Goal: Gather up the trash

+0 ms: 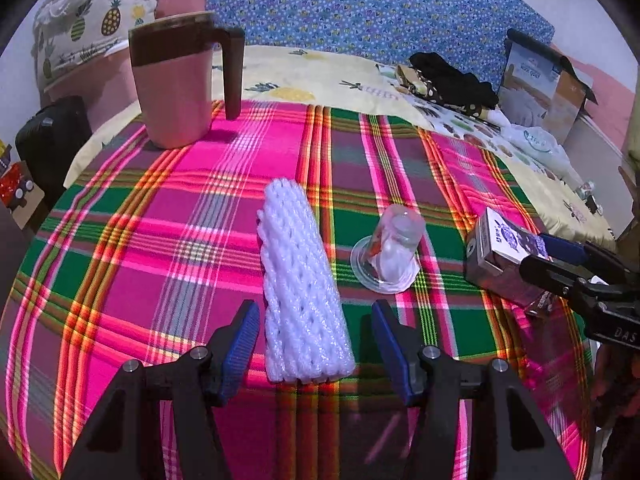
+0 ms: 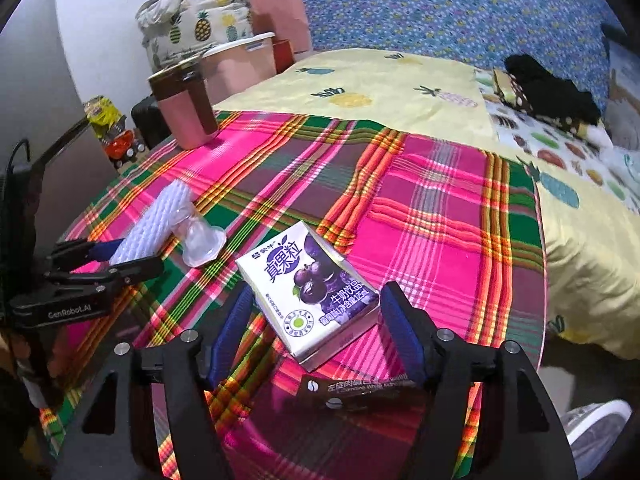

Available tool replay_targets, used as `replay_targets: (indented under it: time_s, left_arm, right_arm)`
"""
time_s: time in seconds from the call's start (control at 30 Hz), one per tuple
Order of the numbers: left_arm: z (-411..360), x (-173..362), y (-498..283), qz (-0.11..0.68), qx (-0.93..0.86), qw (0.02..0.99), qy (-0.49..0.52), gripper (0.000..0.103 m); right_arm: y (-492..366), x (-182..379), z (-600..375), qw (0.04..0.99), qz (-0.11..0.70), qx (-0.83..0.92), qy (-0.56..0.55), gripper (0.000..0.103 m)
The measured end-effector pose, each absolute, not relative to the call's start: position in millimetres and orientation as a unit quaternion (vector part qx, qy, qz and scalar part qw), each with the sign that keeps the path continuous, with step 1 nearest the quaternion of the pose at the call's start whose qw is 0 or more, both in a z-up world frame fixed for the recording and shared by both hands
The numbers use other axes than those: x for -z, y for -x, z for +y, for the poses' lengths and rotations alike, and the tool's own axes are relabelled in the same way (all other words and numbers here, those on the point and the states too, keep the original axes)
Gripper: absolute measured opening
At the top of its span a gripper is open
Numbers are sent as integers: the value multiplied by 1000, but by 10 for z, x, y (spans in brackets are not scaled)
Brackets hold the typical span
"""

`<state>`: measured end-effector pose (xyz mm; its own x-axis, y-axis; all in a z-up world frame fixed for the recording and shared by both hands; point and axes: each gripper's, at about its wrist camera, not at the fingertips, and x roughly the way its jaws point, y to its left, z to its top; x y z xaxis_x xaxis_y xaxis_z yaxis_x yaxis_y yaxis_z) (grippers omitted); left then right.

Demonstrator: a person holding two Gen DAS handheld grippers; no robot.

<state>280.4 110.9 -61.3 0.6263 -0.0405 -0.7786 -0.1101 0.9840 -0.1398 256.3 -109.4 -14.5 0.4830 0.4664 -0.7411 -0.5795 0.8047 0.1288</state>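
Trash lies between both of my claws on the plaid cloth (image 1: 168,240). My left claw (image 1: 314,330) stands open, its blue pads on either side of the near end of a white foam net sleeve (image 1: 298,292) without pressing on it; the sleeve lies flat and runs away from me. My right claw (image 2: 316,314) is open too, with a small purple-and-white drink carton (image 2: 310,292) lying flat between its pads, a gap showing on each side. Just below that carton, at the claw's base, lies a dark sachet (image 2: 360,390) with white print. Beyond the sleeve and just to its right, a clear plastic cup (image 1: 386,254) lies tipped over with something white inside. Farther off, at the far left corner of the cloth, a pink mug (image 1: 176,80) with a dark brown rim and handle stands upright. Behind the cloth spreads a yellow pineapple-print bedsheet (image 1: 320,76).
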Motion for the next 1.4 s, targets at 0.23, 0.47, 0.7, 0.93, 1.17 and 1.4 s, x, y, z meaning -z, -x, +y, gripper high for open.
replay_targets:
  time_s: [0.23, 0.47, 0.7, 0.93, 1.17, 1.4]
  left_arm:
    - [1111, 614, -2767, 430, -31, 899, 78, 46]
    - [1139, 611, -2729, 430, -39, 899, 74, 34]
    - [1128, 610, -2745, 427, -40, 901, 70, 31]
    - [1123, 599, -2718, 424, -38, 902, 71, 29]
    - [1102, 574, -2603, 419, -38, 904, 78, 28]
    - [1009, 527, -2402, 416, -27, 905, 81, 27]
  right_arm:
    - [-2435, 139, -950, 848, 401, -325, 116, 68]
    - [-2453, 171, -902, 847, 406, -321, 123, 68]
    - [-2529, 204, -903, 843, 427, -312, 93, 68]
    - [-2501, 207, -891, 847, 430, -304, 72, 61]
    - [-2403, 146, -884, 853, 425, -295, 69, 61]
    - [-2245, 56, -927, 861, 418, -285, 56, 60]
